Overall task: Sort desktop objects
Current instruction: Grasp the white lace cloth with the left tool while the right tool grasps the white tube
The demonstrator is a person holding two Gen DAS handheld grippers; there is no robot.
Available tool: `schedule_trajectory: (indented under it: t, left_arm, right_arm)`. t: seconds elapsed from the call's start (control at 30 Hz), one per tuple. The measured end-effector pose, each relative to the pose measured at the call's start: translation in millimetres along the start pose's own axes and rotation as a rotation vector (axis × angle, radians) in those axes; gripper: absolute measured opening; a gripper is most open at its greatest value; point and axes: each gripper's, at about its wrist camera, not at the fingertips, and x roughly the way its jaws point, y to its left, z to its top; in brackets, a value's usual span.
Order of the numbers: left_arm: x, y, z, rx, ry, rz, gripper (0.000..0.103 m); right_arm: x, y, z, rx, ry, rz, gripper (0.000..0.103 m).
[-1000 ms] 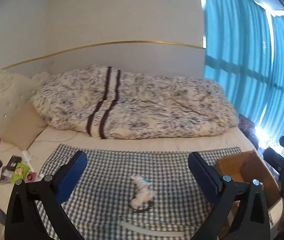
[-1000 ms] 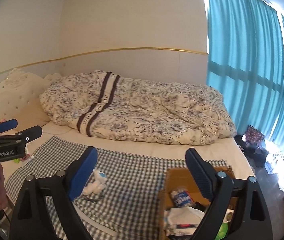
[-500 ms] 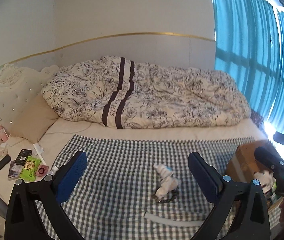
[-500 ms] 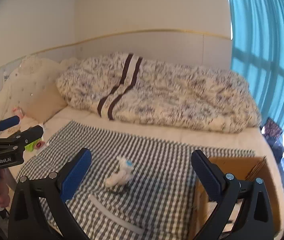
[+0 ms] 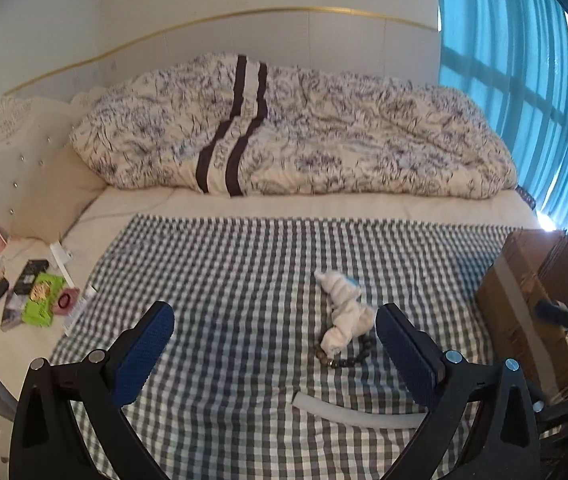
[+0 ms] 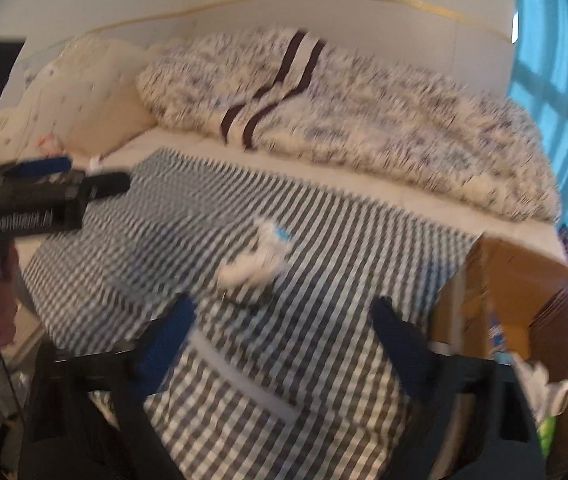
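Both sets of fingers wide, empty; white knotted cloth toy (image 5: pixel 345 312) at one o'clock, seemingly nearer left gripper (image 5: pixel 274 346), long axis toward one

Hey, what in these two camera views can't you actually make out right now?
- Cardboard box contents: left view shows only its outer side; right view is motion-blurred and cuts the box off at the edge.
- Bead bracelet: partly covered by the white cloth bundle in the left view; lost to blur in the right.
- White strip: its right end is hidden behind a left gripper finger.
- Items by the headboard: labels too small.
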Motion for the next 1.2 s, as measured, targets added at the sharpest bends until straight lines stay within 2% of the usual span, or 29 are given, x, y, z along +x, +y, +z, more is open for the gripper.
schedule_trajectory:
  t: [0.03,0.17,0.33,0.5,0.73,0.97,1.2]
  left_arm:
    - [4,-1,-2,-0.002,0.006,-0.002,0.103]
    - [23,-5,-11,-0.013,0.038,-0.009,0.103]
    - [49,-10,-25,-0.010,0.085,-0.025,0.103]
    - [74,-16,-37,-0.003,0.120,-0.033,0.103]
    - [104,-25,-43,-0.005,0.173,-0.045,0.103]
    - [138,-51,-45,0.031,0.212,-0.073,0.103]
    - [175,-67,-46,0.054,0.259,-0.092,0.103]
  right_arm:
    - [7,0,-6,0.000,0.030,0.024,0.049]
    - [33,0,-28,-0.015,0.107,0.074,0.047]
    - [57,10,-52,-0.033,0.172,0.183,0.045]
    - [85,23,-74,-0.094,0.218,0.238,0.043]
    - [110,19,-84,-0.105,0.242,0.210,0.043]
    - [125,4,-92,-0.052,0.262,0.260,0.043]
    - [130,10,-93,-0.108,0.257,0.246,0.044]
